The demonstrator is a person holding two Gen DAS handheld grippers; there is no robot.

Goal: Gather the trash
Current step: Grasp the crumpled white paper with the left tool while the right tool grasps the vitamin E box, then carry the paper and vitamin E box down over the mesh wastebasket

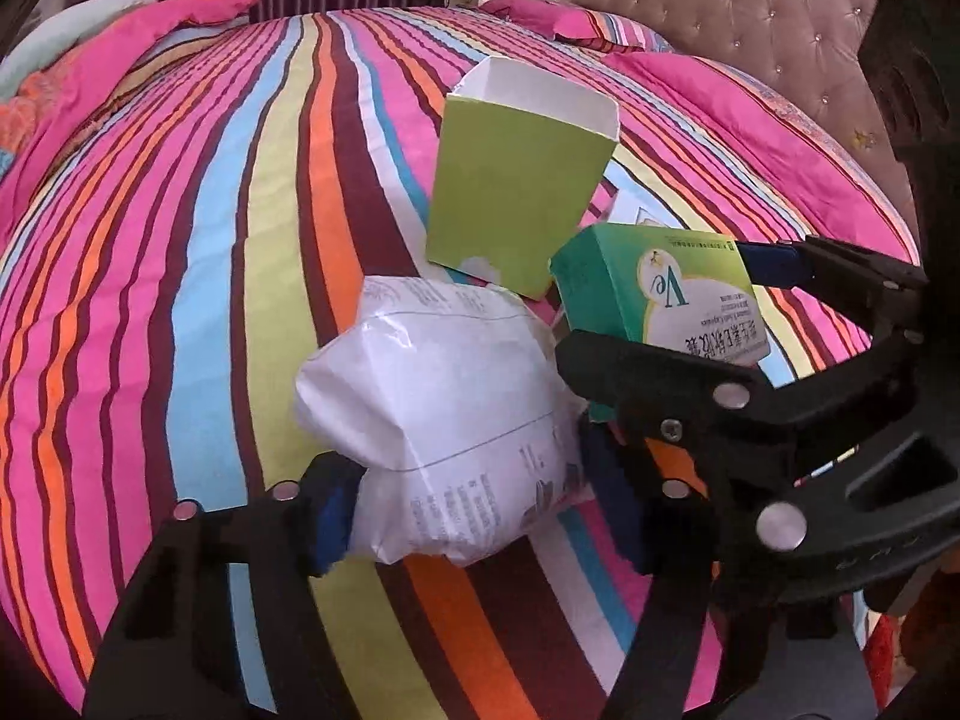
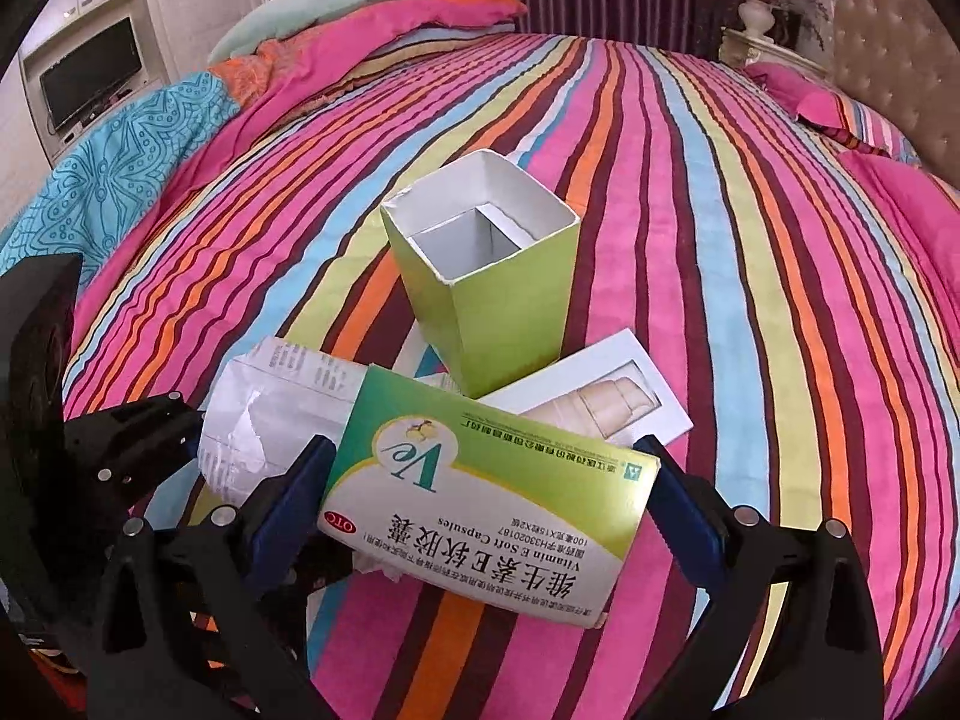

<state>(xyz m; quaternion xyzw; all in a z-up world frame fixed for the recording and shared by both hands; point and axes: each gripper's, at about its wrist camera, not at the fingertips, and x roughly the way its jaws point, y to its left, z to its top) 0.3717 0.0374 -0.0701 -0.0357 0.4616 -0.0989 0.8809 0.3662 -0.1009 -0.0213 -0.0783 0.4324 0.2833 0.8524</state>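
Observation:
An open lime-green carton (image 1: 510,186) (image 2: 486,282) stands upright on the striped bed; it looks empty inside. My left gripper (image 1: 474,504) is shut on a crumpled white printed paper (image 1: 444,414), also seen at the left in the right wrist view (image 2: 264,414). My right gripper (image 2: 486,492) is shut on a green Vitamin E box (image 2: 492,504), held just in front of the carton; it shows in the left wrist view (image 1: 660,294) with the right gripper (image 1: 684,300) around it. Both pieces hang just above the bedcover, side by side.
A flat white box with a window (image 2: 606,396) lies on the striped cover (image 2: 720,240) behind the Vitamin E box, against the carton. Pink pillows (image 1: 744,114), a tufted headboard (image 1: 750,6), a nightstand with a vase (image 2: 756,18), folded quilts (image 2: 360,42) and a TV (image 2: 90,72) surround the bed.

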